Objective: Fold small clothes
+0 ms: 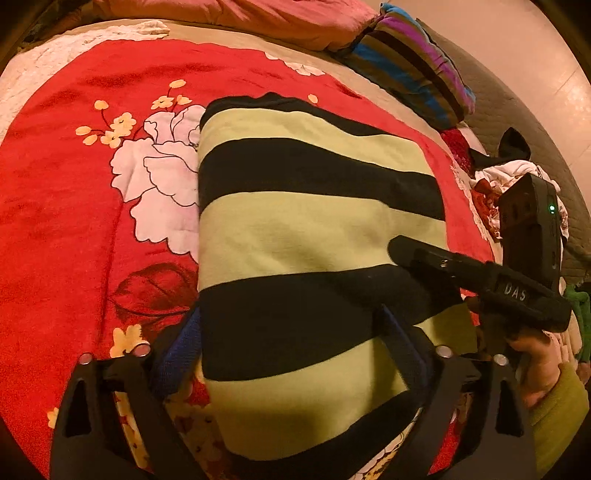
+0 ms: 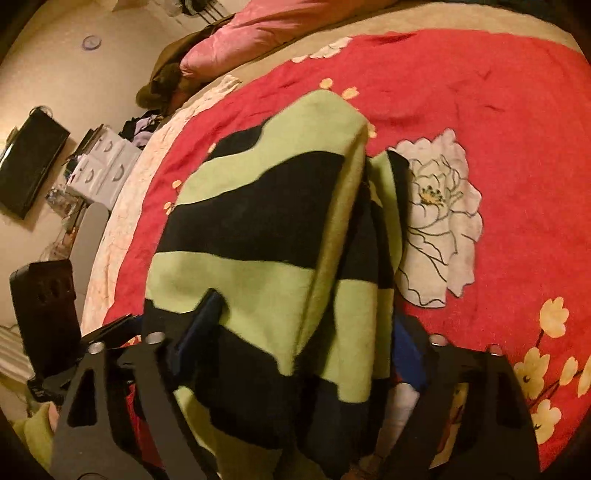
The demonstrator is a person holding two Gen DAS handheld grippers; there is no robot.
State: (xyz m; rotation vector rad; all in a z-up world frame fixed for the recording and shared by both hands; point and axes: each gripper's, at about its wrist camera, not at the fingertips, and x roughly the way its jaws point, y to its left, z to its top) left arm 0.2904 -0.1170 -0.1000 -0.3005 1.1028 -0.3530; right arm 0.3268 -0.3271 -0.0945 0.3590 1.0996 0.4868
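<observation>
A folded garment with broad green and black stripes (image 1: 314, 221) lies on the red floral blanket (image 1: 55, 203) of a bed. My left gripper (image 1: 291, 314) stands open over the garment's near end, its blue-padded fingers (image 1: 181, 350) at either side of the cloth. In the left wrist view my right gripper (image 1: 402, 251) reaches in from the right, low over the striped cloth. In the right wrist view the garment (image 2: 258, 221) is bunched and raised in a fold between the right gripper's (image 2: 306, 310) open fingers. Whether the pads press on it is unclear.
A hand in a green sleeve (image 1: 543, 373) holds the right gripper. A striped cushion (image 1: 410, 62) and a pink pillow (image 1: 258, 18) lie at the head of the bed, and a heap of clothes (image 1: 509, 173) on its right. White drawers (image 2: 107, 162) and a black screen (image 2: 29, 162) stand beside the bed.
</observation>
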